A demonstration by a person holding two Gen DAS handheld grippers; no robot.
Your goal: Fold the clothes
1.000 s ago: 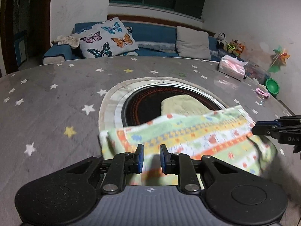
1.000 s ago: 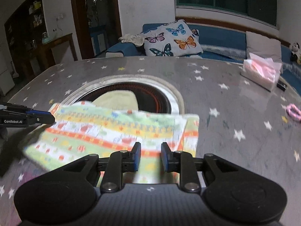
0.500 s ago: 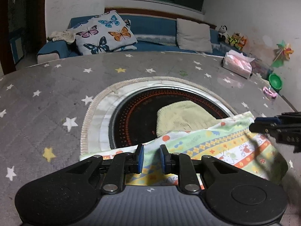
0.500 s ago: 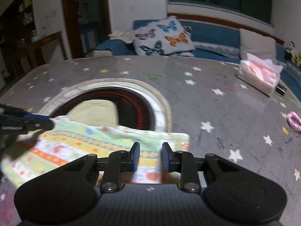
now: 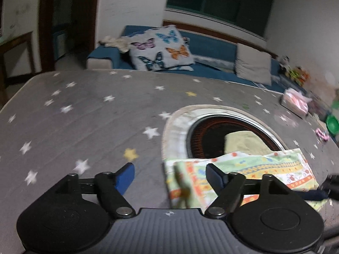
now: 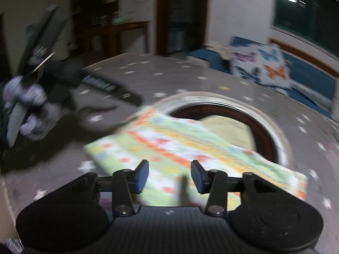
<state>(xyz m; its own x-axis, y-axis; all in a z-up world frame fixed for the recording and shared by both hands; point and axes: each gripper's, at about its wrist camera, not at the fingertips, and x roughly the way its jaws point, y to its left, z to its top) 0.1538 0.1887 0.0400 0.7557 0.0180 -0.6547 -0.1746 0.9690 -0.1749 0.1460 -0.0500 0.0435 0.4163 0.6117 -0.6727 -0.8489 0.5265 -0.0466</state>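
A folded garment with green, yellow and orange stripes point(image 5: 250, 171) lies flat on the grey star-patterned table point(image 5: 89, 118), partly over the round dark inset point(image 5: 211, 133). My left gripper point(image 5: 170, 176) is open and empty, at the garment's left edge. My right gripper point(image 6: 169, 176) is open and empty, low over the near edge of the garment point(image 6: 173, 146). The right wrist view is blurred; it shows the left gripper's body and gloved hand point(image 6: 31, 105) at the left.
A pale yellow cloth point(image 5: 243, 141) lies in the round inset. A pink tissue pack point(image 5: 295, 103), a green bowl point(image 5: 332, 123) and a small pink item point(image 5: 322, 134) sit at the table's right side. A blue sofa with a butterfly pillow point(image 5: 161, 48) stands behind.
Both grippers have opened and let go of the garment, which now lies flat on the table. Both have swung left; the left one has pulled off its left edge.
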